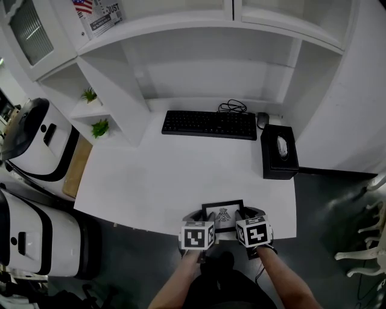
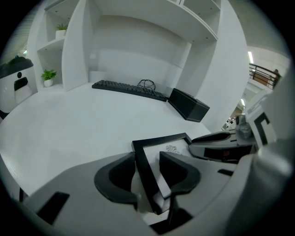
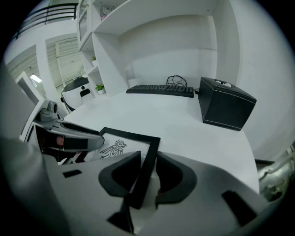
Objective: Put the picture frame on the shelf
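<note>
- The picture frame (image 1: 222, 216) lies at the near edge of the white desk (image 1: 151, 181), black-railed, with a small dark figure printed on white inside.
- The left gripper (image 1: 196, 218) has its jaws fairly wide and closed on the frame's left rail, which runs slantwise between the pads in the left gripper view (image 2: 147, 173).
- The right gripper (image 1: 249, 216) has a narrower gap, its pads against both sides of the right rail (image 3: 146, 173).
- A black keyboard (image 1: 209, 124) lies across the back of the desk, between the frame and the alcove wall, with a coiled cable (image 1: 232, 107) behind it and a mouse (image 1: 262, 120) at its right end.
- A black tissue box (image 1: 278, 151) stands on the desk's right side, well apart from the frame.
- The shelf (image 1: 199, 27) runs above the alcove; side cubbies on the left hold two small potted plants (image 1: 99, 128).
- Two white-and-black machines (image 1: 36, 142) stand left of the desk, and a white chair (image 1: 368, 241) to the right is cut off by the picture's edge.
- In the head view the marker cubes cover the frame's near edge and both lower corners.
- The printed figure — winged, perhaps an insect or bird — is too small to identify.
- A printed sheet (image 1: 96, 15) at the top left is cut off.
</note>
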A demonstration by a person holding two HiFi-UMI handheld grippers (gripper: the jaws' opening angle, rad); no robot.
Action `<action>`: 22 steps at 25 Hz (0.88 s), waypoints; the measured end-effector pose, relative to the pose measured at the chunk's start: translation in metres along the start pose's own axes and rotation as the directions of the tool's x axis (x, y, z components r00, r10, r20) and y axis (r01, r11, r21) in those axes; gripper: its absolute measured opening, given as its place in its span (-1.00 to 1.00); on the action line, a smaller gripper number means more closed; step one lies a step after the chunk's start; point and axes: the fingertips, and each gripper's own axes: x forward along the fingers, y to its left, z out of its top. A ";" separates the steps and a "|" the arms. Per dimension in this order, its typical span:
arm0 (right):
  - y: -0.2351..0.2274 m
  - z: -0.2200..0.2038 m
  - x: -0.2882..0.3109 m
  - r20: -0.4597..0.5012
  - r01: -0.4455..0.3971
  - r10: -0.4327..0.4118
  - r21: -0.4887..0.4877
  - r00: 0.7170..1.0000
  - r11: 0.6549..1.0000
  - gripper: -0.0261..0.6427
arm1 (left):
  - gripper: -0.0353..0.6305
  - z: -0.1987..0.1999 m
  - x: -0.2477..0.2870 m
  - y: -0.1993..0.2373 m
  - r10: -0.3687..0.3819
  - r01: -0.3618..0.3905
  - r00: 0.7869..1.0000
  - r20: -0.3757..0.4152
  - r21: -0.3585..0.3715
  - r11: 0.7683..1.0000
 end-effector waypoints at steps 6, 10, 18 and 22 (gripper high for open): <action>0.000 0.000 -0.002 0.020 -0.010 0.009 0.029 1.000 1.000 -0.64 | -0.41 -0.001 0.001 0.000 0.006 -0.006 1.000 0.010 0.003 1.000; -0.001 -0.005 -0.005 0.029 -0.007 0.006 0.037 1.000 0.999 -0.64 | -0.42 -0.006 0.000 -0.004 0.005 -0.005 1.000 0.016 0.009 1.000; -0.002 -0.001 -0.022 0.080 -0.012 0.007 0.065 0.997 0.998 -0.69 | -0.53 0.001 -0.013 -0.007 0.036 -0.040 0.997 0.075 0.044 0.998; 0.002 0.007 -0.032 0.125 -0.023 0.016 0.055 0.992 0.998 -0.70 | -0.57 0.006 -0.022 -0.007 0.061 -0.068 0.992 0.108 0.056 0.996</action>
